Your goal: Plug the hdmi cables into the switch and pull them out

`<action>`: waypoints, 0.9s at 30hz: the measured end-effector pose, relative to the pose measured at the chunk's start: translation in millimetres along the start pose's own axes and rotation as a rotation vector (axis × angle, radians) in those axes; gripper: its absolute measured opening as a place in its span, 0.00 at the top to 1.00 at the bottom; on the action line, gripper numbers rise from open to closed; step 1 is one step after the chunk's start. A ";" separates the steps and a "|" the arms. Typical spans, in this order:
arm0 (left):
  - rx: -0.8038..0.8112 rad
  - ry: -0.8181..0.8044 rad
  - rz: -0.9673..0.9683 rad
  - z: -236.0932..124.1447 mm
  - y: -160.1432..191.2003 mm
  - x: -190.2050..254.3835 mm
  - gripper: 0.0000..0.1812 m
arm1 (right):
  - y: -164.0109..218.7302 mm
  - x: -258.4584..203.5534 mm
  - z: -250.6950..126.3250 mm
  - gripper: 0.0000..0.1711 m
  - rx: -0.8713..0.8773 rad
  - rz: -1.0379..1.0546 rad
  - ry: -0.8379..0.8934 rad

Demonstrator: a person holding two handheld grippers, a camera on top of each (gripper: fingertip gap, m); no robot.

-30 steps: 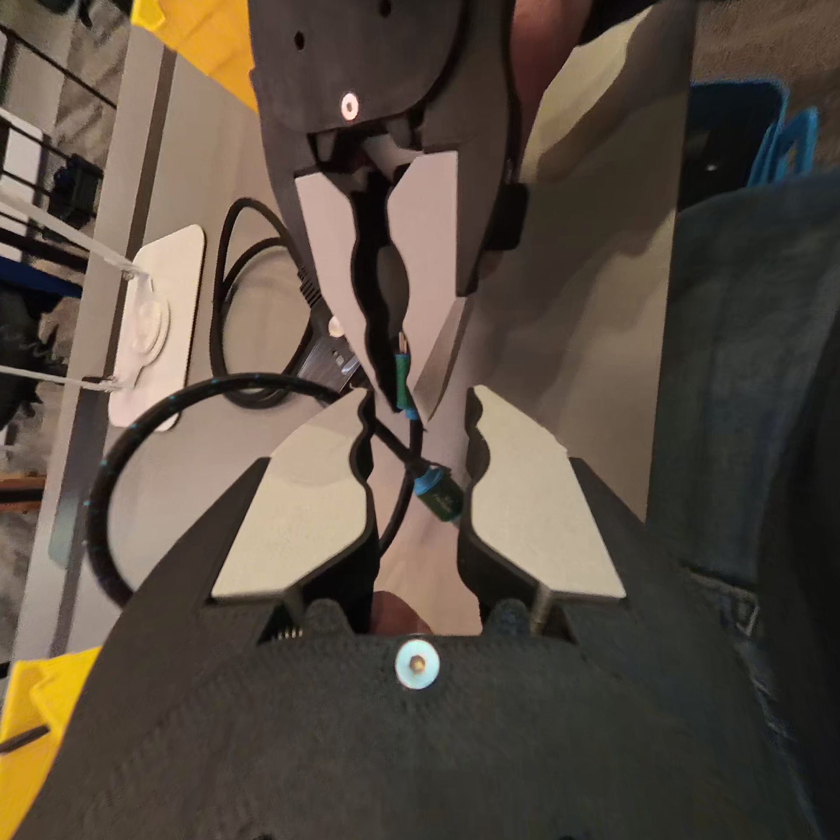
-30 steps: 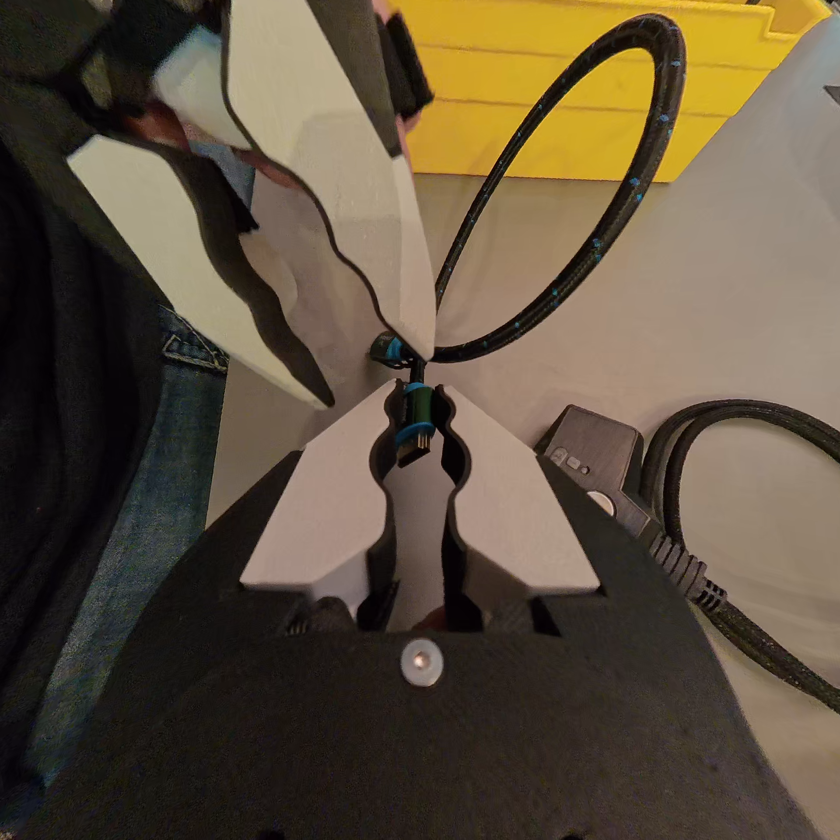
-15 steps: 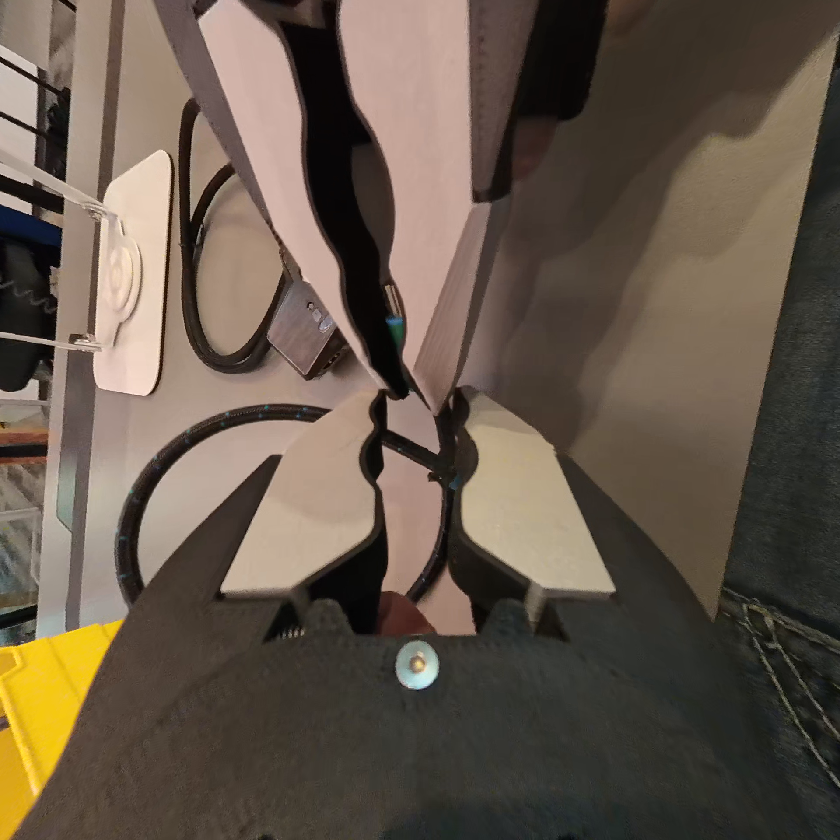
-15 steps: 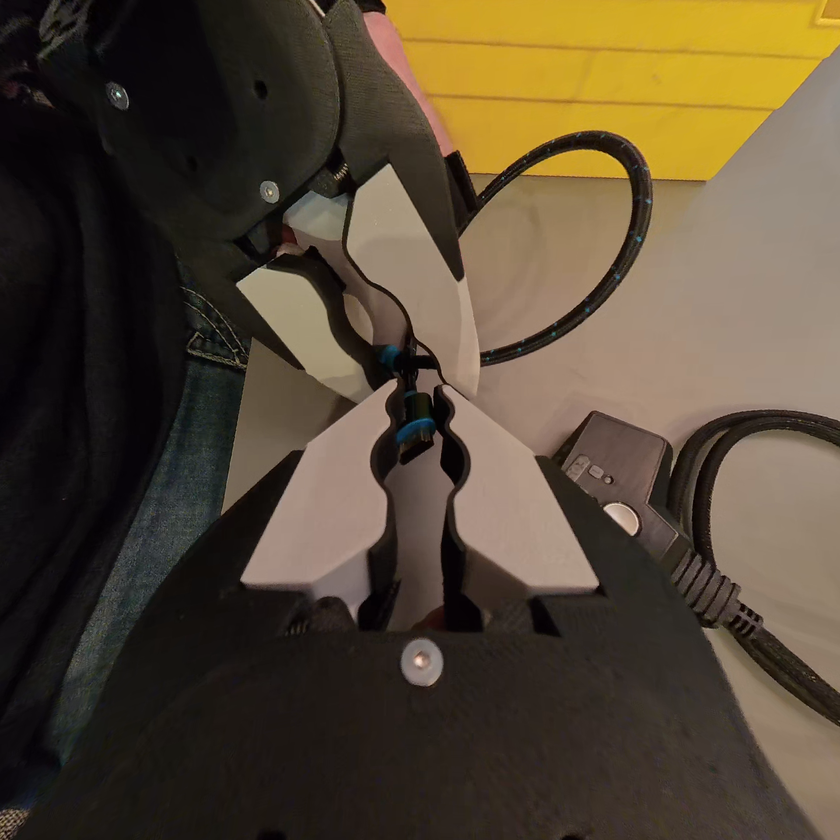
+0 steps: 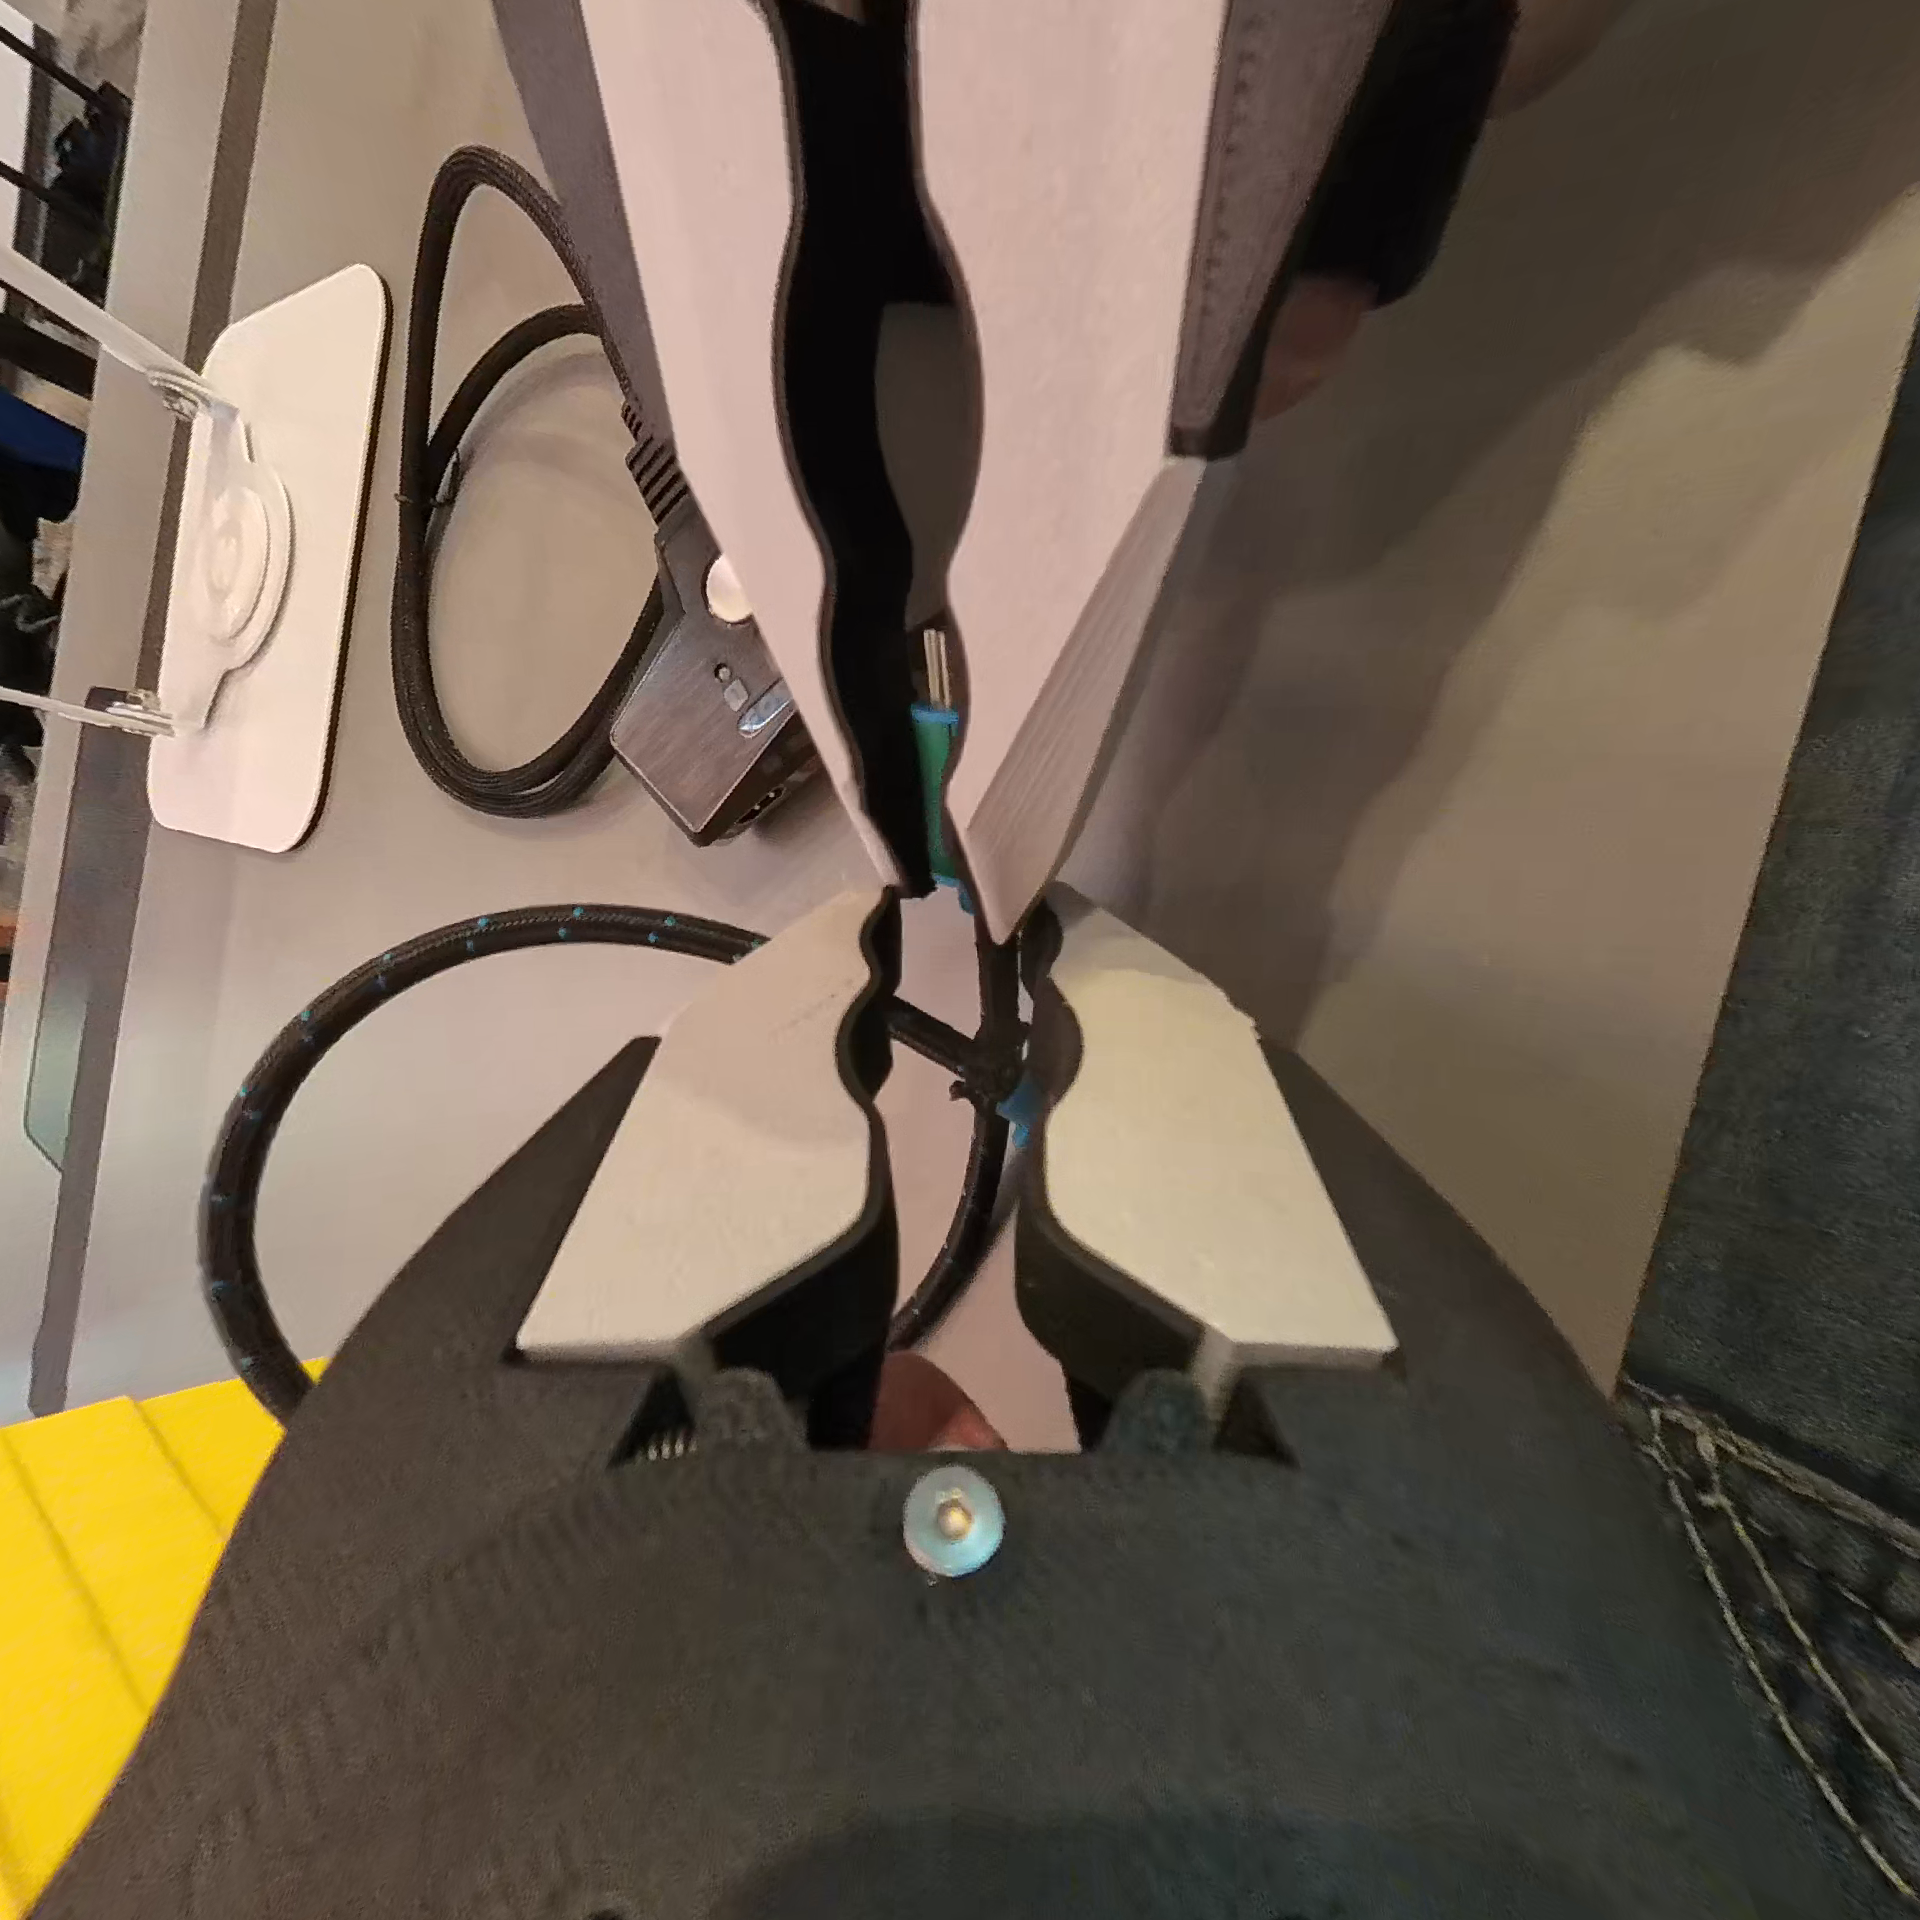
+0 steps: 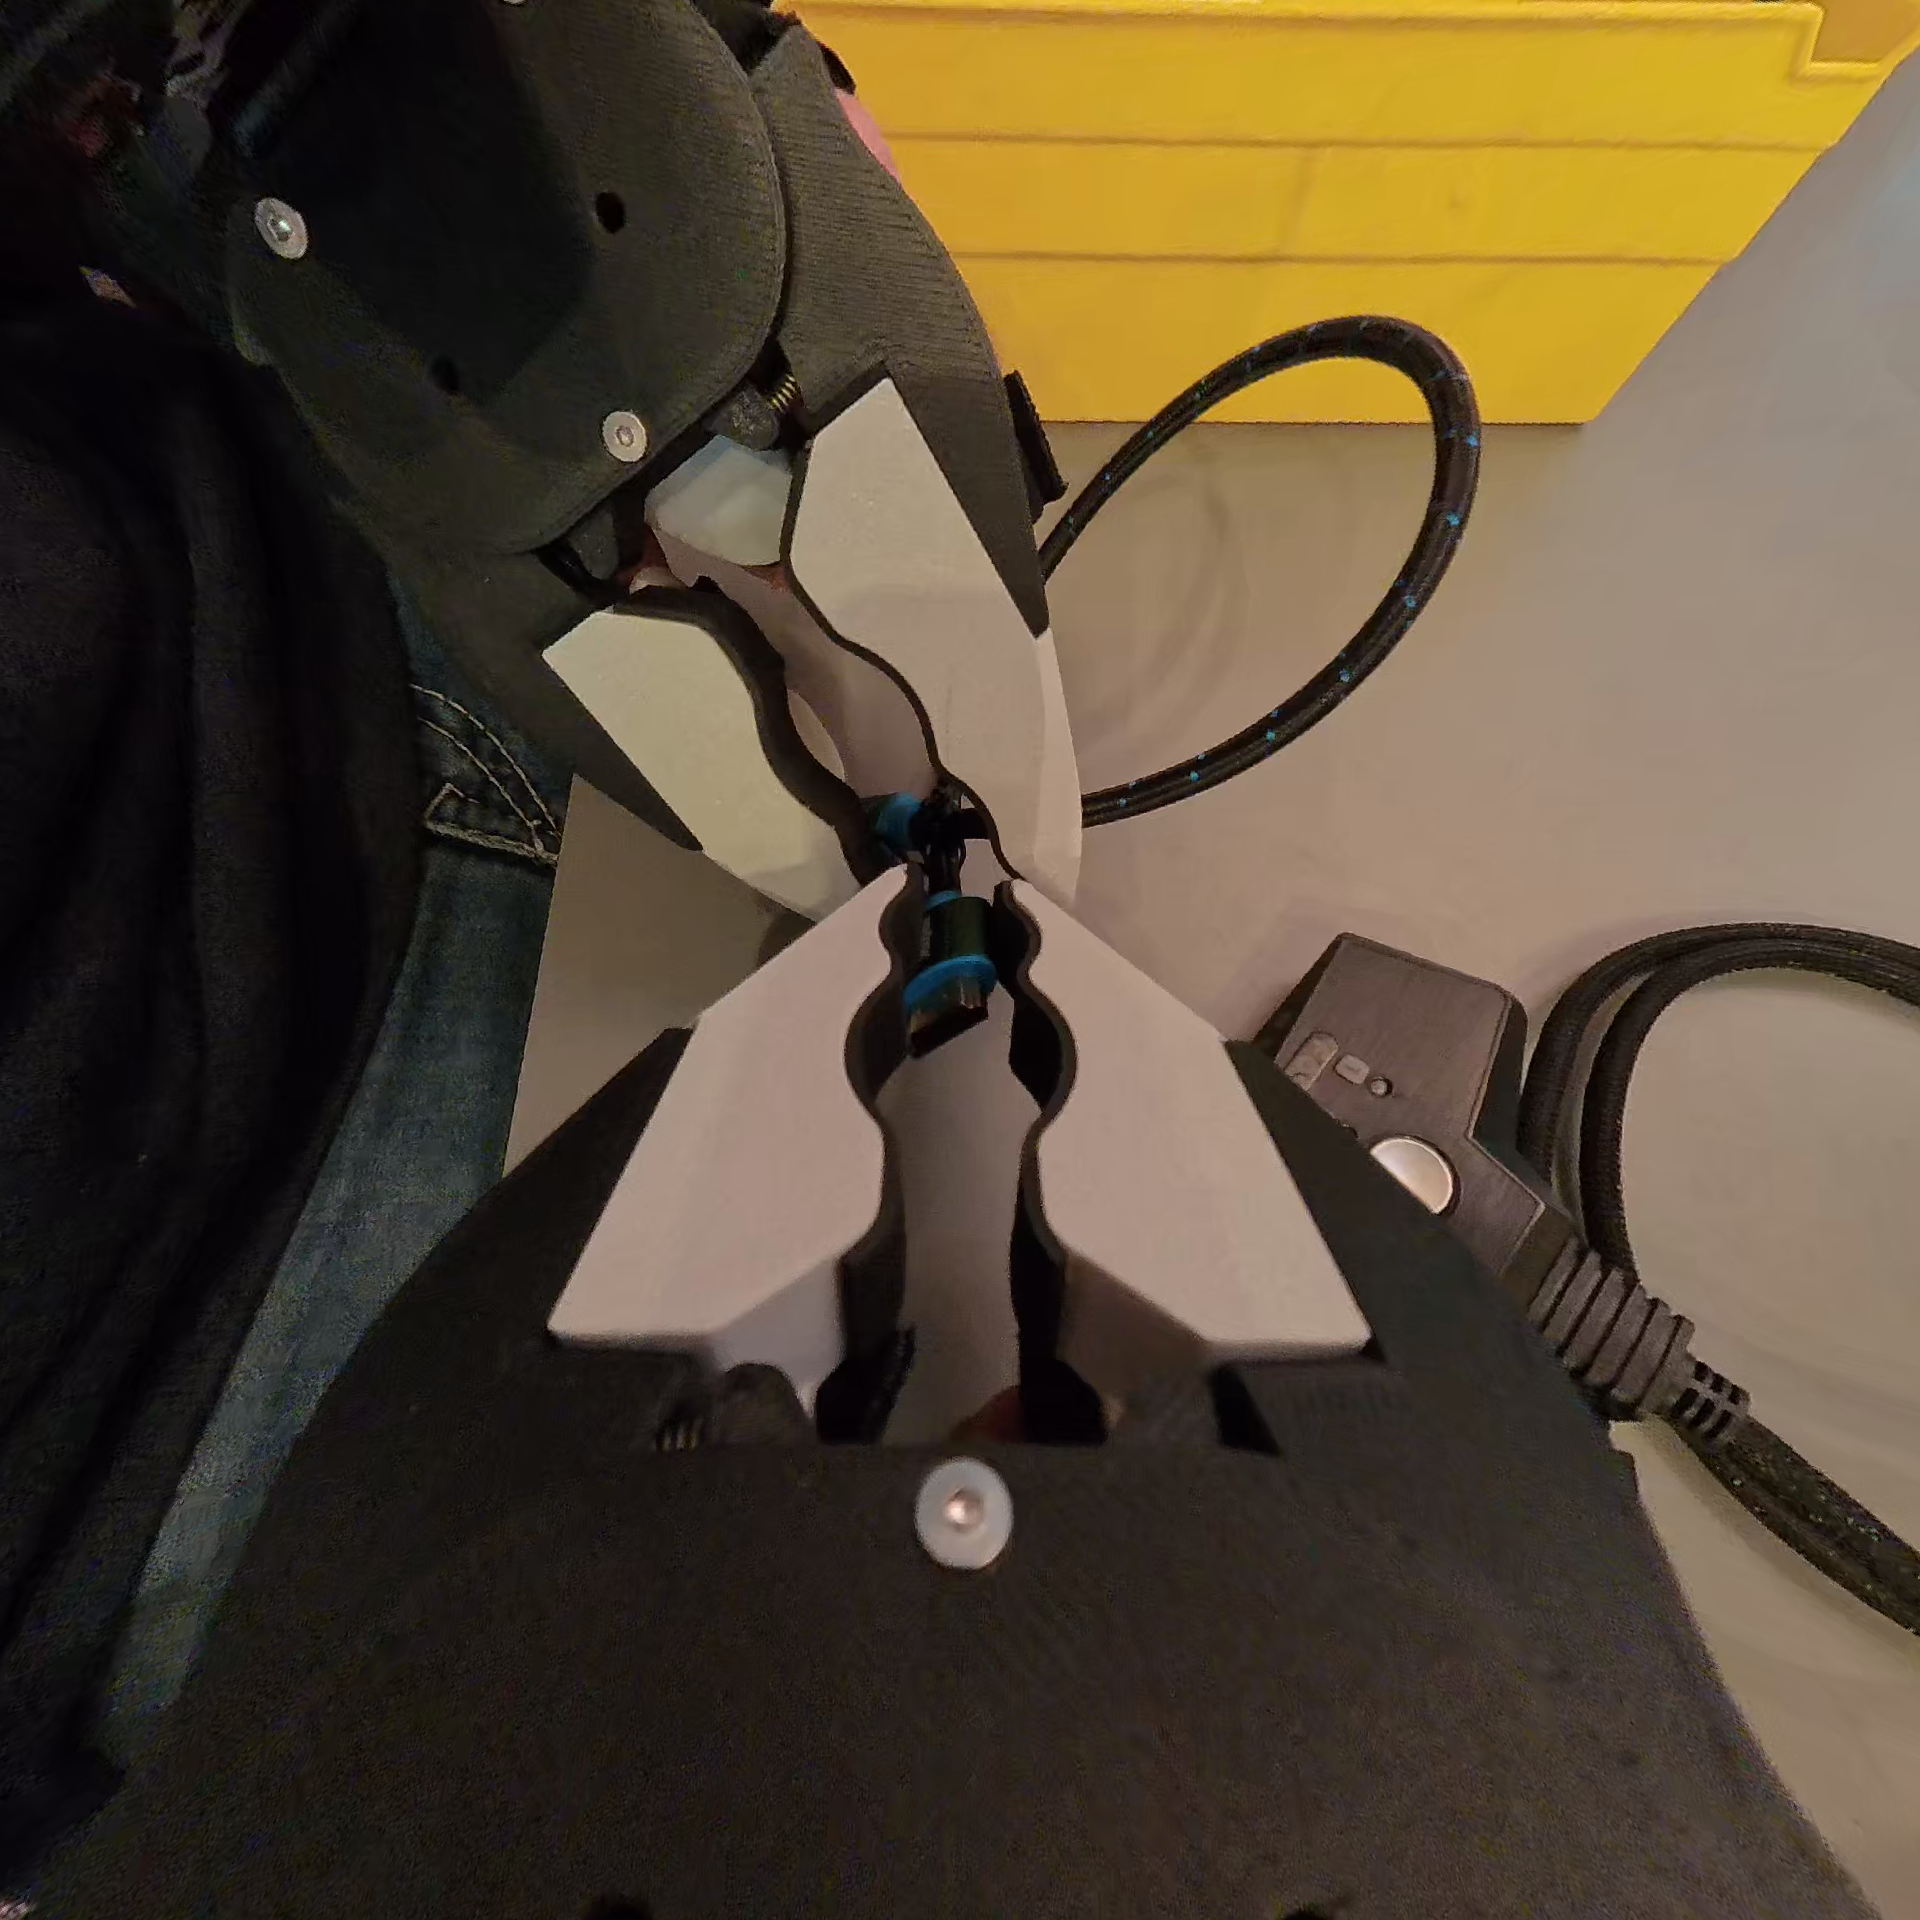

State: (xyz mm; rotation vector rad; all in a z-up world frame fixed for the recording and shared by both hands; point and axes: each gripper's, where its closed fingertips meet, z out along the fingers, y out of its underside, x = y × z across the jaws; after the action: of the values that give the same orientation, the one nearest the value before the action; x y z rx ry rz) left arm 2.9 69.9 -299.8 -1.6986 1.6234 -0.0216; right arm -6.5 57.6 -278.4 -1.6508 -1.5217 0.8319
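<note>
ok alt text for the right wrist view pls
The right gripper pinches a blue-and-black HDMI plug at its fingertips, meeting the left gripper tip to tip. The grey switch lies on the table beside.

**No legible writing from either wrist camera**

I can read no words, numbers or brand names in these views. On the HDMI switch (image 6: 1403, 1049), I see a few tiny marks beside its small buttons and round button on the top face. They are too small for me to make out in either view. The white pad (image 5: 265, 551) at the table's far edge carries a raised round emblem, and I cannot make out its design.
</note>
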 end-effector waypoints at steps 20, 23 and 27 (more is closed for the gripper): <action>-0.012 0.045 -0.087 2.8 4.8 1.8 0.95 | 7.2 10.6 -17.7 0.88 -0.039 -0.107 0.083; -0.014 0.053 -0.084 2.1 5.2 1.3 0.95 | 7.7 11.5 -17.4 0.88 -0.069 -0.204 0.126; -0.016 0.068 -0.065 1.3 5.2 2.2 0.95 | 10.1 8.0 -15.7 0.83 -0.113 -0.307 0.128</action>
State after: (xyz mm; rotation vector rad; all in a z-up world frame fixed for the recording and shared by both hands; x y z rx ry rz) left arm -0.5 69.2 -304.5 -1.7801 1.6209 -0.1001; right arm 12.8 63.9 -278.6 -1.4672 -1.7013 0.4747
